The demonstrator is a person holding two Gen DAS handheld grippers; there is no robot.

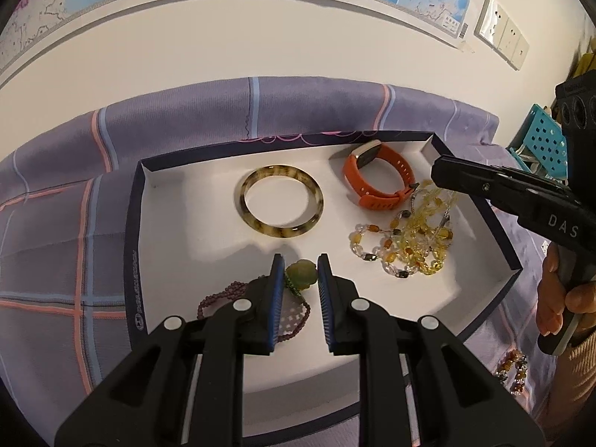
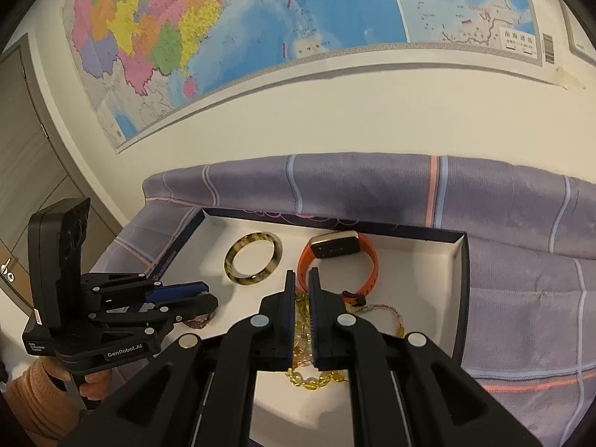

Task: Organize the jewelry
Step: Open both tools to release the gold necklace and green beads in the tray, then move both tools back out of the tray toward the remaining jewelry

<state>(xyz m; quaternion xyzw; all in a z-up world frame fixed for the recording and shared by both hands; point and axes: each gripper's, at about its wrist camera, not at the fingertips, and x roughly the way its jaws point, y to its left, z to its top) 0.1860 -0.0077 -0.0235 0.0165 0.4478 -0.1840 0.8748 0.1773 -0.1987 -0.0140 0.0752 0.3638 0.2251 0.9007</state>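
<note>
Two tongs work the box (image 1: 138,223): left tongs (image 1: 300,266) gape around a light, limp pendant (image 1: 301,277); right tongs (image 2: 302,279) pinch slippery yellow beads (image 2: 301,320), best taken bunched.

A cream wall (image 2: 298,123) fills the background, with a large coloured map (image 2: 260,18) taped across it from 10 to 2 o'clock. A purple plaid cloth (image 1: 56,223) covers the furniture below. White wall sockets (image 1: 501,31) sit at 2 o'clock, a grey door (image 2: 26,141) at 9 o'clock, and a perforated teal basket (image 1: 544,138) at 3 o'clock.
</note>
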